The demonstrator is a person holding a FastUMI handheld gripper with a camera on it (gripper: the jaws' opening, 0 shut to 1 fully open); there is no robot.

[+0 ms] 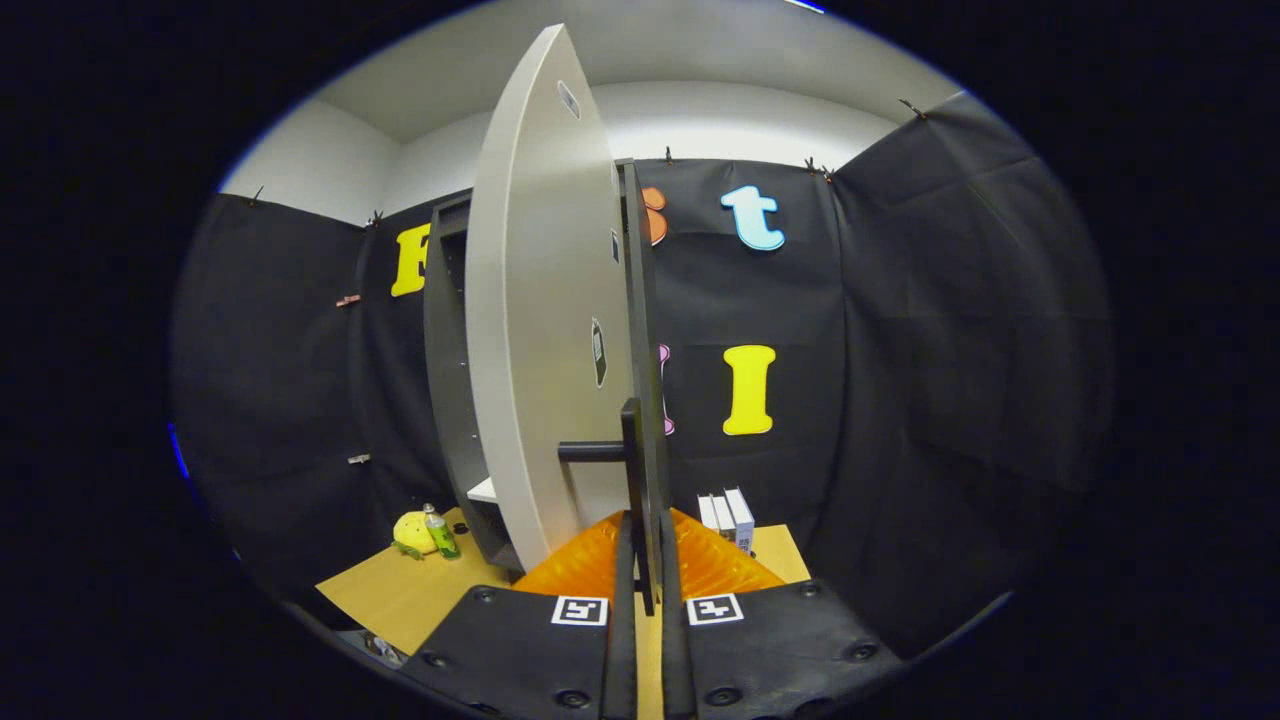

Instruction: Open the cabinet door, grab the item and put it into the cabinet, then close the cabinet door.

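One cabinet point(450, 400) stands on the desk point(400, 590), its pale door point(540, 330) swung well open and seen edge-on. By my judgement, opening is the step in hand: the tool point(647, 560) is clamped on the door's dark handle point(632, 460). Next comes letting go and reaching left for the small bottle point(439, 533) beside the cabinet, probably the item.

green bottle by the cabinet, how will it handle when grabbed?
The bottle is slim and upright, so a sideways nudge would probably tip it, and then it may roll. Its smooth round body could slip between flat fingers. It looks small, likely light. The claw is shut on the door handle.
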